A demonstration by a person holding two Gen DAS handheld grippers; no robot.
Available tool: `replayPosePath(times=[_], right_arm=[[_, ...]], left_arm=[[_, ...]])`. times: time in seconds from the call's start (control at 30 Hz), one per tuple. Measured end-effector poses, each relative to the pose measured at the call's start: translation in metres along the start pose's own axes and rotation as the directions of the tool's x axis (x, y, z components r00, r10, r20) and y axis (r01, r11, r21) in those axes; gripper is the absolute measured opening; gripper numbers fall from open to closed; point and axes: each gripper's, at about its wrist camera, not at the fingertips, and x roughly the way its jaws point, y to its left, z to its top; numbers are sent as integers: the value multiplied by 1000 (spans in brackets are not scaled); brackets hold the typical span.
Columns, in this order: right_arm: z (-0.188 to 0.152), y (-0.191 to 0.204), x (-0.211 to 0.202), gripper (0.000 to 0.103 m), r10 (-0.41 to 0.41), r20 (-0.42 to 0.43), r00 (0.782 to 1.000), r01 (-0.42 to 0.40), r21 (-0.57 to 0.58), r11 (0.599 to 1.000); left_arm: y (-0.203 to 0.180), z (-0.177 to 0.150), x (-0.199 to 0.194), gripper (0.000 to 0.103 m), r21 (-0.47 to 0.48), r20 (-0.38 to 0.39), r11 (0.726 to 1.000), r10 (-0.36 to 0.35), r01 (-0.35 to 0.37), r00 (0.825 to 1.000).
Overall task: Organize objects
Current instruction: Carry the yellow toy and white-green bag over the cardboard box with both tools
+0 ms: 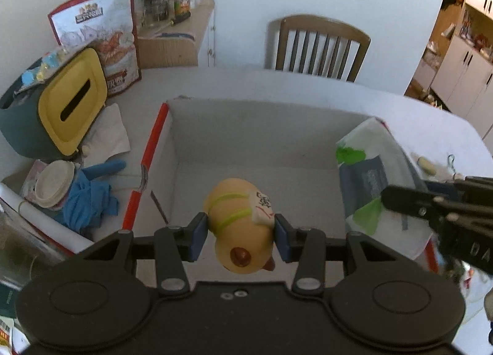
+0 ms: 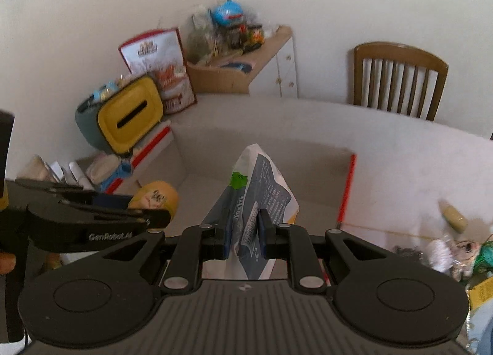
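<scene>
gripping a yellow toy (image 1: 240, 225) sideways, left gripper (image 1: 240, 236); right gripper (image 2: 243, 239) pinches a packet (image 2: 258, 201).

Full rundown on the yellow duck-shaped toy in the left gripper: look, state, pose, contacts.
The yellow duck-shaped toy looks like smooth rubber or plastic, with a rounded body, a brown spot and a reddish tip at its near end. Green bands wrap its body and hold a white tag with dark marks. The left gripper is shut on its sides with blue pads, holding it above the open white cardboard box. Nothing else touches it.
</scene>
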Motion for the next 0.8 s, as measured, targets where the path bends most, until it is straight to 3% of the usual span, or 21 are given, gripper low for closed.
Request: replayPosePath(times=[0.5,0.8], right_arm=[[-15,13,68,17,-23,-150,988,24,1,1000],[-18,12,86,17,-42,-235,971,47,17,999]], left_arm=[[5,6,42,45,64,-118,998,26,-18,993],[0,13,60,45,110,-210,993,68,-46,975]])
